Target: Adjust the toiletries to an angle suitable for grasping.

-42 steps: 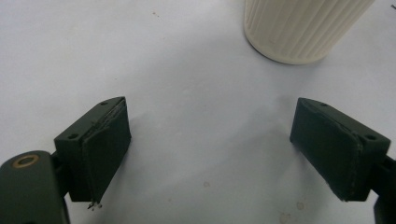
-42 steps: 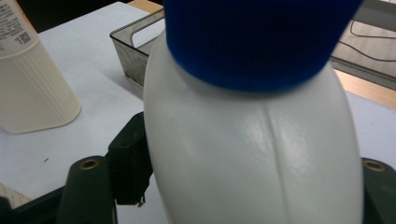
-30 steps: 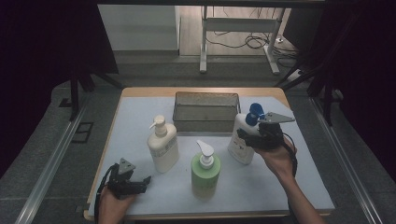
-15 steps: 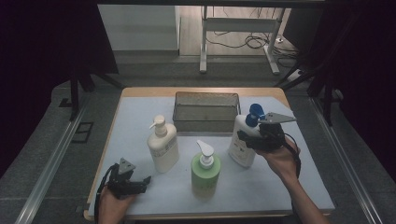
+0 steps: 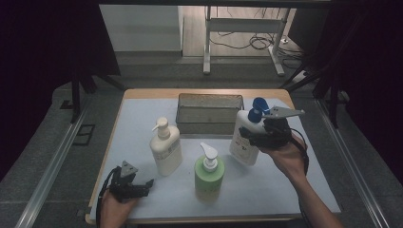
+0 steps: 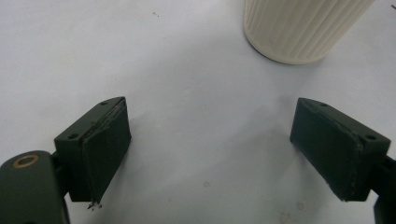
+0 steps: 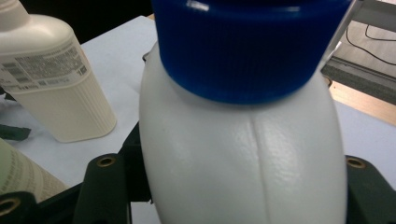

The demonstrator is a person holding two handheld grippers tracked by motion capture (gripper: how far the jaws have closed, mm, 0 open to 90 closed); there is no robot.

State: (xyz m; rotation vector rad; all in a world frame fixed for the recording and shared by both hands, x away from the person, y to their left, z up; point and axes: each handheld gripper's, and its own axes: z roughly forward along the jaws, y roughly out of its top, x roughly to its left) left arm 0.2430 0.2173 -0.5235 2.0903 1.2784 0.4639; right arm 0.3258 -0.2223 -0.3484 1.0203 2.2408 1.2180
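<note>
My right gripper (image 5: 256, 138) clamps a white plastic bottle (image 7: 243, 163) with a faintly pebbled, semi-gloss skin and a moulded seam; its blue plastic cap (image 7: 247, 46) is finely ribbed. My left gripper (image 6: 233, 149) has matt black jaws with rough-edged pads. The cream plastic pump bottle (image 6: 299, 28) is vertically ribbed. The pale table cover (image 6: 187, 70) looks smooth and matt. The grey basket (image 5: 209, 111) looks like fine mesh.

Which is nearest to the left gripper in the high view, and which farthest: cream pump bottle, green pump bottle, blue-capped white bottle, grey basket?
From the left gripper:
1. Cream pump bottle, just up and right of it.
2. Green pump bottle, farther right, near the front.
3. Grey basket and blue-capped white bottle, back centre and right side; too close to call.
</note>
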